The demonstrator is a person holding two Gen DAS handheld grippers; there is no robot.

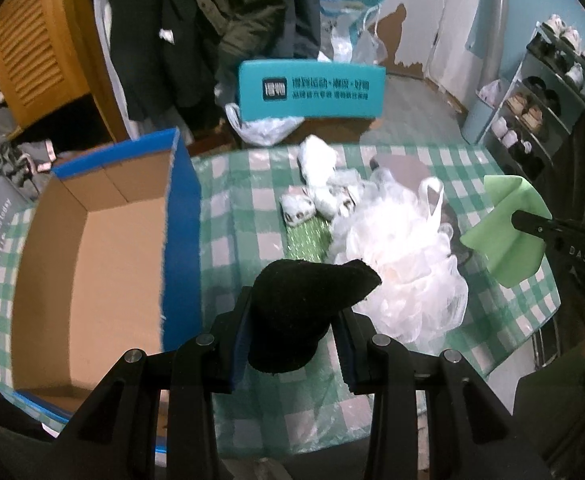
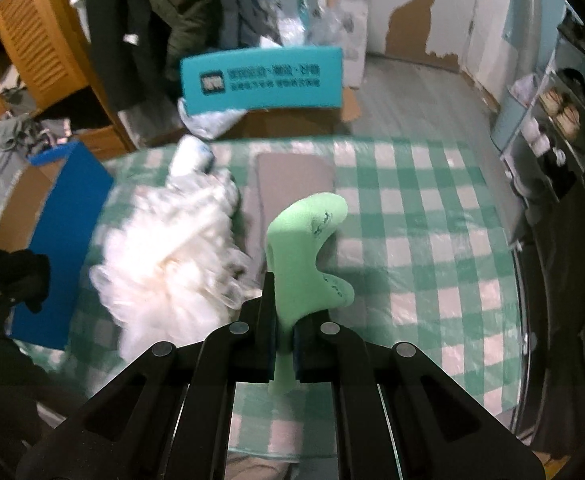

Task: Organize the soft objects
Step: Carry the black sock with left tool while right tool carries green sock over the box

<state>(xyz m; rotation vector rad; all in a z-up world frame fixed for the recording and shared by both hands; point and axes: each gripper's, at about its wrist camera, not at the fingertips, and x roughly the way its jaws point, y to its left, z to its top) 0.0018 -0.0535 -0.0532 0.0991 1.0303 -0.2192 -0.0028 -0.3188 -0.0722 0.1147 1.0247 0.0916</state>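
Note:
My left gripper (image 1: 294, 322) is shut on a black soft cloth (image 1: 308, 304) and holds it above the checked table, just right of the open blue cardboard box (image 1: 92, 264). My right gripper (image 2: 285, 334) is shut on a light green foam piece (image 2: 306, 248), held upright over the table; it also shows at the right of the left wrist view (image 1: 504, 232). A white mesh bath puff (image 1: 404, 276) lies on the table, with small white patterned rolls (image 1: 320, 202) and a green glittery sponge (image 1: 306, 240) behind it. The puff shows blurred in the right wrist view (image 2: 172, 264).
The table has a green-white checked cover (image 2: 432, 240) and a grey pad (image 2: 294, 172). A teal printed box (image 1: 312, 88) and plastic bags stand behind the table. Dark coats hang at the back. A shoe rack (image 1: 540, 92) stands at the right.

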